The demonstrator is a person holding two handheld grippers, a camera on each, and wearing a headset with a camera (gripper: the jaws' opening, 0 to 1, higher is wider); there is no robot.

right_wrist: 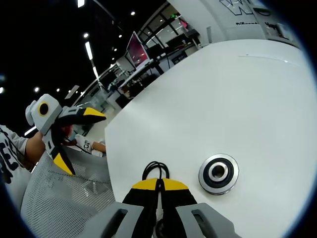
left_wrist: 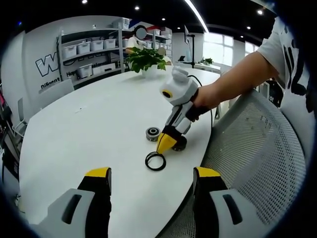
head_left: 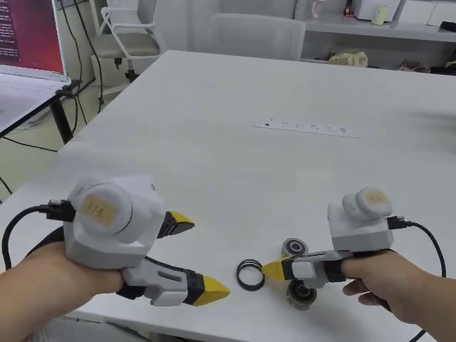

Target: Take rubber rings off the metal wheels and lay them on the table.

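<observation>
Two thin black rubber rings (head_left: 251, 275) lie overlapping on the white table (head_left: 235, 157) near its front edge, off their wheels. One metal wheel (right_wrist: 218, 173), silver with a dark band, sits just beside them, and a second wheel (head_left: 301, 293) lies under the right gripper (head_left: 274, 269). That gripper's yellow-tipped jaws are pressed together, their tips right at the rings' edge. The left gripper (head_left: 196, 255) hovers near, jaws spread wide and holding nothing.
</observation>
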